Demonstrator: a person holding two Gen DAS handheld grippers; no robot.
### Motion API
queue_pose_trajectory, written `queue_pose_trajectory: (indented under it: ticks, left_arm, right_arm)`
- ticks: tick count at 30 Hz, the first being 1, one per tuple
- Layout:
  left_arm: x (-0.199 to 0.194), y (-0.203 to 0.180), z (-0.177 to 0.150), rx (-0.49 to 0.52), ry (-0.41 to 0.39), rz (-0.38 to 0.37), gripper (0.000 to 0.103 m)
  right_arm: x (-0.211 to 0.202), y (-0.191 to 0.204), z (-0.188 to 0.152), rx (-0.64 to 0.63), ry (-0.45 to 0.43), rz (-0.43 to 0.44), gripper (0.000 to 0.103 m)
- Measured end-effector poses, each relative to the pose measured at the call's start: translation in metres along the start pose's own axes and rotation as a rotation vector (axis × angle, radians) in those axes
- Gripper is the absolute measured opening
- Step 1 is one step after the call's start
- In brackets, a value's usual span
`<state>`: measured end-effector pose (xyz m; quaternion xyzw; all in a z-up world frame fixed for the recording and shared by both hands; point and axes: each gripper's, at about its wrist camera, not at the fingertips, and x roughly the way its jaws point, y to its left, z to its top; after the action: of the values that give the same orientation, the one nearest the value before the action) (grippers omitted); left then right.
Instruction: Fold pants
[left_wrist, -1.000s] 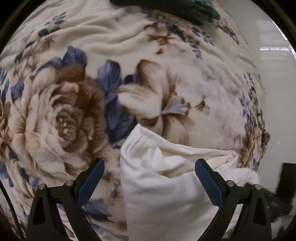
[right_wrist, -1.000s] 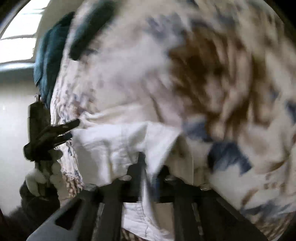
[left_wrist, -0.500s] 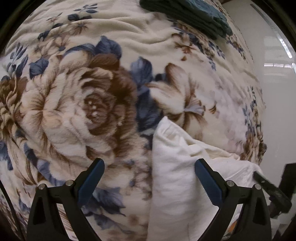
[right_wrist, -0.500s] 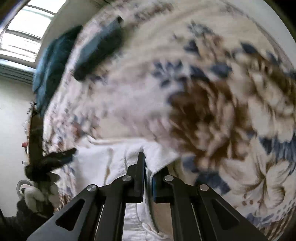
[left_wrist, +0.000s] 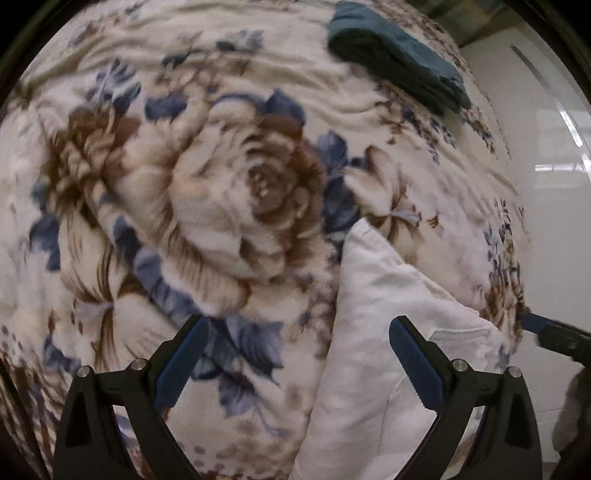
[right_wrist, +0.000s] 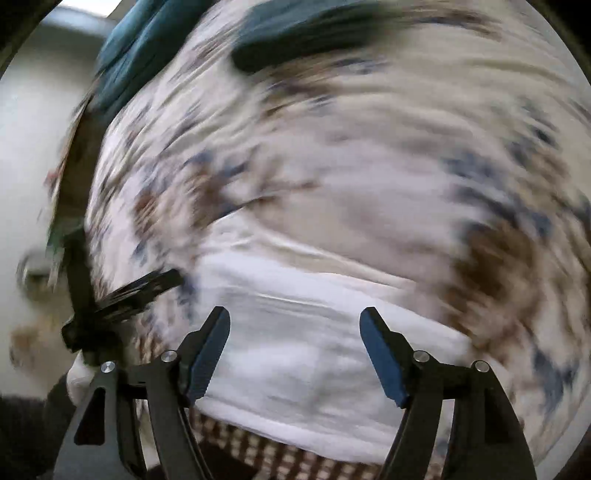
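Note:
The white pants (left_wrist: 373, 332) lie folded in a bundle on the floral blanket (left_wrist: 221, 221), at the lower right of the left wrist view. My left gripper (left_wrist: 299, 362) is open and empty, its right finger over the bundle. In the blurred right wrist view the white pants (right_wrist: 303, 332) lie flat just ahead of my right gripper (right_wrist: 295, 350), which is open and empty above them. The other gripper's dark tips show at the left edge (right_wrist: 140, 291) and, in the left wrist view, at the right edge (left_wrist: 554, 332).
A folded dark teal garment (left_wrist: 399, 74) lies at the far edge of the blanket; it also shows in the right wrist view (right_wrist: 295, 29). The blanket's right edge drops to a pale glossy floor (left_wrist: 554, 184). A checkered cloth (right_wrist: 277, 450) shows under the pants' near edge.
My right gripper has opened and let go of the white pants, which now lie flat. My left gripper stayed open and drifted left, so the bundle sits further right.

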<state>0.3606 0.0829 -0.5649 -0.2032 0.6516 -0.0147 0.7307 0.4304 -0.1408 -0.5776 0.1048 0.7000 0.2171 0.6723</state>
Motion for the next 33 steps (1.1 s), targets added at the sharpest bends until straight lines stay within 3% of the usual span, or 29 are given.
queue_pose_trajectory:
  ticks: [1,4,8,10,11,12,14,16,18,20,24,27,31,33]
  left_arm:
    - [0.002,0.005,0.001,-0.023,0.019,-0.018,0.100]
    - [0.009,0.008,0.013,-0.060,0.063,-0.128,0.100]
    - [0.033,-0.021,0.040,0.003,0.143,-0.220,0.099]
    - [0.045,-0.048,0.049,0.096,0.164,-0.195,0.098]
    - [0.050,-0.058,0.051,0.134,0.171,-0.180,0.091]
    - [0.055,-0.068,0.052,0.171,0.180,-0.157,0.077]
    - [0.064,-0.081,0.050,0.245,0.199,-0.098,0.066]
    - [0.070,-0.083,0.049,0.281,0.185,-0.060,0.055]
    - [0.070,-0.077,0.051,0.264,0.179,-0.066,0.045]
    - [0.068,-0.071,0.052,0.246,0.170,-0.065,0.038]
    - [0.061,-0.064,0.054,0.205,0.142,-0.059,0.034]
    - [0.061,-0.064,0.062,0.167,0.126,-0.066,0.033]
    - [0.061,-0.062,0.082,0.165,0.088,-0.037,0.031]
    - [0.058,-0.059,0.090,0.142,0.088,-0.080,0.033]
  right_arm:
    - [0.011,0.001,0.007,-0.009,0.035,-0.065,0.075]
    - [0.012,-0.030,0.008,0.056,0.014,-0.206,0.075]
    - [0.008,-0.105,-0.024,0.318,-0.007,-0.103,0.076]
    - [0.014,-0.126,-0.039,0.374,-0.005,-0.013,0.076]
    - [0.022,-0.136,-0.046,0.397,0.000,0.034,0.076]
    - [0.030,-0.141,-0.049,0.411,0.006,0.061,0.076]
    - [0.044,-0.149,-0.057,0.439,-0.030,0.116,0.075]
    - [0.048,-0.150,-0.060,0.440,-0.080,0.126,0.048]
    - [0.037,-0.146,-0.065,0.438,-0.122,0.132,0.039]
    - [0.023,-0.125,-0.067,0.373,-0.162,0.081,0.036]
    - [-0.011,-0.085,-0.069,0.275,-0.274,0.015,0.034]
    - [-0.026,-0.078,-0.063,0.265,-0.332,-0.011,0.034]
    - [-0.012,-0.104,-0.052,0.306,-0.289,-0.062,0.034]
    - [0.004,-0.118,-0.050,0.348,-0.241,-0.073,0.037]
